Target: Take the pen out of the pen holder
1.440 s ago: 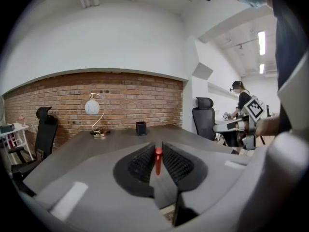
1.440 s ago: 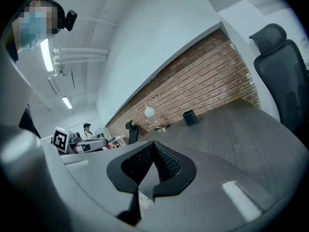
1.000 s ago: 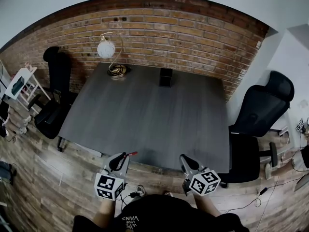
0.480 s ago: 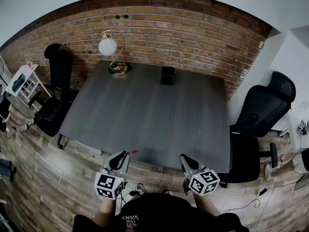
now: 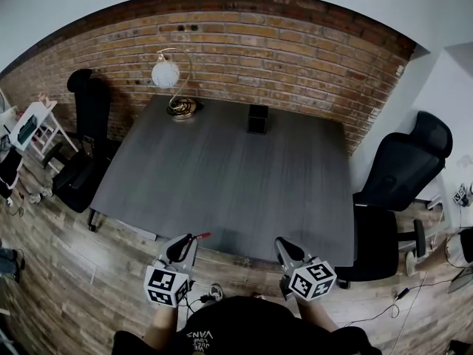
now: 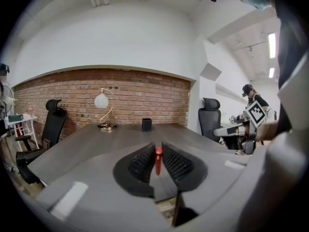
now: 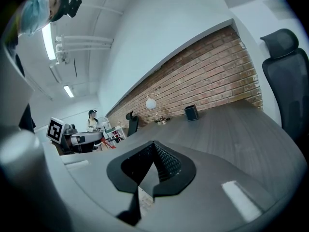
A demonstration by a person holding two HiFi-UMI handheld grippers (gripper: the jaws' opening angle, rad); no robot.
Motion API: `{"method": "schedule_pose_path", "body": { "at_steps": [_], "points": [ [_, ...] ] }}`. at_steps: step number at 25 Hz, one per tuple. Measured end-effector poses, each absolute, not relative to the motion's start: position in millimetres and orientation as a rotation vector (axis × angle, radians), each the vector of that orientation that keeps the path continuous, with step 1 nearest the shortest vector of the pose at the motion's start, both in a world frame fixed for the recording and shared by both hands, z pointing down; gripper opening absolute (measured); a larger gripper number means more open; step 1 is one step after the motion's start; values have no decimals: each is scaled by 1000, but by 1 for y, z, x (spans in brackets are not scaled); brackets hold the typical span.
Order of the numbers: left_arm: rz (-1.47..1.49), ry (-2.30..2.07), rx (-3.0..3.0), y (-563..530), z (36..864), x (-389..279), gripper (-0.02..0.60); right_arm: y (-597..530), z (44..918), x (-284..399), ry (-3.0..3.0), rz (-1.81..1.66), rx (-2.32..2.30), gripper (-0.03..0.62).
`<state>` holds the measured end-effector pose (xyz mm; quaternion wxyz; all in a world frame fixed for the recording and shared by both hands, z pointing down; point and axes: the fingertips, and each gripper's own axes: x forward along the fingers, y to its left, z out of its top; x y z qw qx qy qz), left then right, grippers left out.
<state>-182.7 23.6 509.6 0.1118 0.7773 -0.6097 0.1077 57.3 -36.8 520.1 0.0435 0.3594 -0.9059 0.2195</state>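
head view: a dark grey table point(image 5: 222, 176) stands against a brick wall point(image 5: 295, 54). the black pen holder point(image 5: 256, 119) sits upright at the table's far edge, about midway along it. a lamp point(image 5: 174, 87) with a round white shade stands at the table's far left corner. one black office chair point(image 5: 83, 150) is off the table's left side and another point(image 5: 395, 180) is off its right side. a white rack point(image 5: 33, 128) stands further out beyond the table's left side. both claws hang at the table's near edge, each with its marker cube point(image 5: 166, 285) toward the person. the left claw point(image 5: 194, 239) is over the table's left half and the right claw point(image 5: 284, 247) over its right half. a red pen point(image 5: 201, 236) pokes out at the left claw's tip, across the table from the pen holder and well apart from it.

left gripper view: the left claw's ribbed pads point(image 6: 142, 162) stand narrow, pressed on the red pen. the pen sits nearly upright between them, its rounded end up near their tips. the pen holder and lamp show at the table's far edge. the right claw's marker cube shows off the table's right side.

right gripper view: the right claw's pads point(image 7: 166, 162) meet at their tips with nothing between them. the pen holder and lamp stand small at the table's far edge by the brick wall.
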Motion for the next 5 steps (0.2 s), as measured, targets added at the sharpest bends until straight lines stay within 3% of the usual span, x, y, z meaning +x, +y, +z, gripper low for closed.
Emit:
{"method": "schedule_pose_path", "body": {
  "at_steps": [5],
  "points": [
    [310, -1778, 2283, 24, 511, -188, 101, -36, 519, 50, -2769, 670, 1099, 2]
  ]
}}
